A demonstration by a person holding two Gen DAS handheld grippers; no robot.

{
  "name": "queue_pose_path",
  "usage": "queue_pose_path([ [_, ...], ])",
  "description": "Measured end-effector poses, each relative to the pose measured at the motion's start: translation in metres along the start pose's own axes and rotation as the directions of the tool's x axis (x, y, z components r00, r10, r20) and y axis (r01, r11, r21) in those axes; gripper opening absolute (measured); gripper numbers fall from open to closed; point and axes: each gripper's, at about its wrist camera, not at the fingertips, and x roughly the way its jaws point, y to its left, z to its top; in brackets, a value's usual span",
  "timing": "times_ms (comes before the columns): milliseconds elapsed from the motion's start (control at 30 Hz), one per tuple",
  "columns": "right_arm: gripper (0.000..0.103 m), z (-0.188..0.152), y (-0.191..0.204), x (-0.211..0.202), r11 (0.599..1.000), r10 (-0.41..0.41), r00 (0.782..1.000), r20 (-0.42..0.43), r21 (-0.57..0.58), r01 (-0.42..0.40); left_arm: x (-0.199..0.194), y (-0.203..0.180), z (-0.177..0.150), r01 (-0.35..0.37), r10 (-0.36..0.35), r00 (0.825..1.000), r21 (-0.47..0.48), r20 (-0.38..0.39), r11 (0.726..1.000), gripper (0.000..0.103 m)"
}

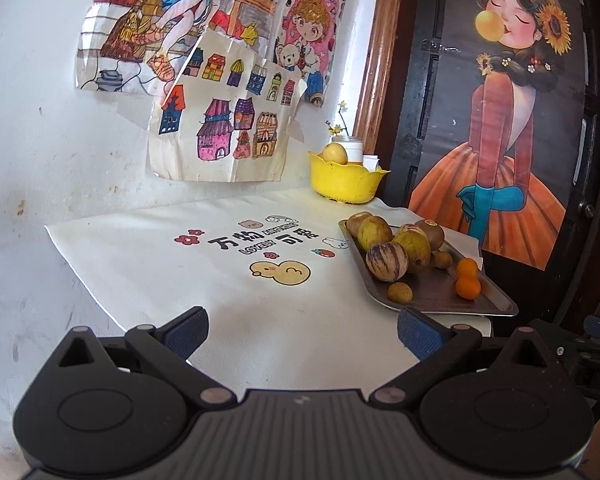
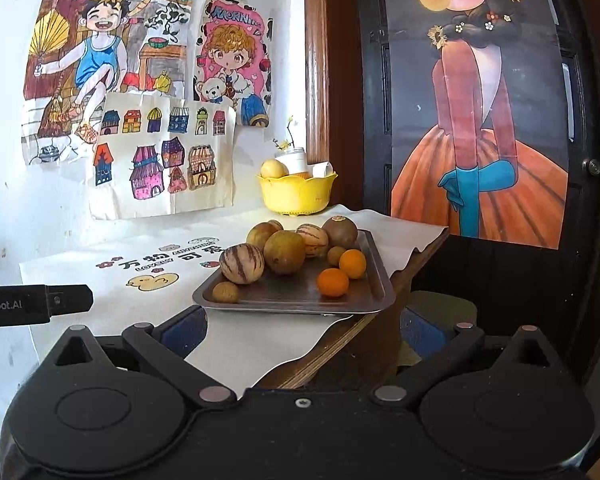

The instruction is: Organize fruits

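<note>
Both tongs (left [image 1: 302,334], right [image 2: 304,330]) agape, empty; fruit tray [image 2: 374,280] ahead, well apart

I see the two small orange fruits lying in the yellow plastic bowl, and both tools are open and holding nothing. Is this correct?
Not quite. The two small orange fruits lie on the rectangular metal tray, not in the yellow plastic bowl; the right wrist view shows it. The rest holds: the left tool and right tool are open and hold nothing.

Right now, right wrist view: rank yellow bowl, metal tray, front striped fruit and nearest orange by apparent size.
1. metal tray
2. yellow bowl
3. striped fruit
4. orange
The bowl sits farther back, so it is likely larger than it looks.
</note>
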Motion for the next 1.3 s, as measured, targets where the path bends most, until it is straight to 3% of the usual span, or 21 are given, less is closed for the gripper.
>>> queue_pose_path([
  [1300, 0.102, -0.0023, -0.0027, 0.0036, 1.0, -0.027, 1.0, -0.004, 0.003, 0.027, 0.0056, 0.0019, -0.0056, 0.004, -0.004, 1.0, 0.0, -0.025, 1.0, 0.103],
])
